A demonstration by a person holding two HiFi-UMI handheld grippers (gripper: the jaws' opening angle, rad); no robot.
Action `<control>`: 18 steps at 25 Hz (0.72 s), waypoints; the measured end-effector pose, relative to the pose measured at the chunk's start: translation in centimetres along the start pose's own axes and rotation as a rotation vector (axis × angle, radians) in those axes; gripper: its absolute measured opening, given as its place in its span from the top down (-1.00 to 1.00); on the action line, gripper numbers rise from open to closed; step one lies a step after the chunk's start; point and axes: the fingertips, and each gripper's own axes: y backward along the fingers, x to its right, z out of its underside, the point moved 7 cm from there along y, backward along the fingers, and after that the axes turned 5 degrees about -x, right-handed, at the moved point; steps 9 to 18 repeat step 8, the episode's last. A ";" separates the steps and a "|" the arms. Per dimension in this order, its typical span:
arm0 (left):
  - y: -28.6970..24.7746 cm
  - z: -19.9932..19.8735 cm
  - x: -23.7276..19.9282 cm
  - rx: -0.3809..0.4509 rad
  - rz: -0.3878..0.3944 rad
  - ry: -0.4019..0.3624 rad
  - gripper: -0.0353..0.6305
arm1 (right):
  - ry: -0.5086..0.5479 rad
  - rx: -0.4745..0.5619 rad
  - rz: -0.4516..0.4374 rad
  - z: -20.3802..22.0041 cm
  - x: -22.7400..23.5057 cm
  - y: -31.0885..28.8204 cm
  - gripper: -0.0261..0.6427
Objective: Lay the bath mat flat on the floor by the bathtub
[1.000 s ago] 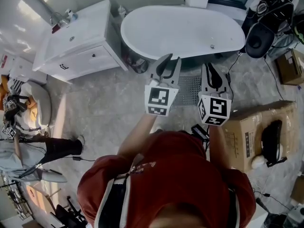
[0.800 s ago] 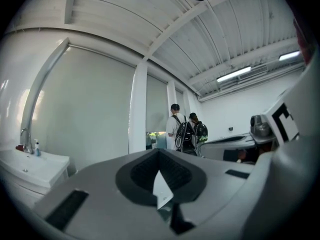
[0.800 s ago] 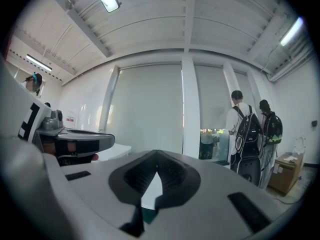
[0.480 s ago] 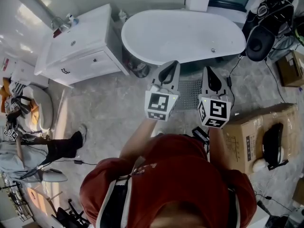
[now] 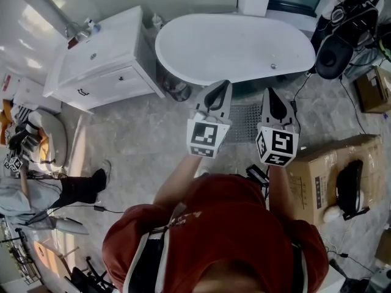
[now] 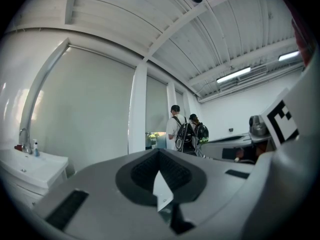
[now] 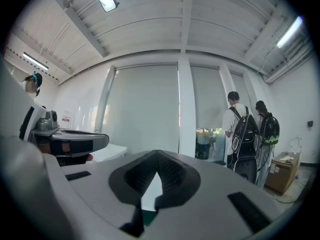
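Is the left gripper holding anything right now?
No. In the left gripper view, the left gripper has its jaws closed together with nothing between them.

1. Gray mat (image 5: 245,119) on the floor by the bathtub (image 5: 235,41): only a strip visible between the left gripper (image 5: 223,83) and the right gripper (image 5: 269,91), side edges hidden behind them.
2. Brown box (image 5: 374,85) at the far right of the head view: cut off by the picture's edge.
3. Seated person (image 5: 36,194) at the far left: partly cut off by the edge.
4. Bottles (image 5: 91,24) on the sink cabinet (image 5: 104,60): too small to tell what kind.
5. Two people (image 6: 186,133) with backpacks in the left gripper view: legs hidden behind the gripper's body.
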 end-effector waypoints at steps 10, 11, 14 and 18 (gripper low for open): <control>0.4 0.4 0.0 -0.008 0.002 0.008 0.85 | 0.003 -0.004 0.006 0.1 -0.2 0.3 0.89; 0.4 0.4 0.0 -0.008 0.002 0.008 0.85 | 0.003 -0.004 0.006 0.1 -0.2 0.3 0.89; 0.4 0.4 0.0 -0.008 0.002 0.008 0.85 | 0.003 -0.004 0.006 0.1 -0.2 0.3 0.89; 0.4 0.4 0.0 -0.008 0.002 0.008 0.85 | 0.003 -0.004 0.006 0.1 -0.2 0.3 0.89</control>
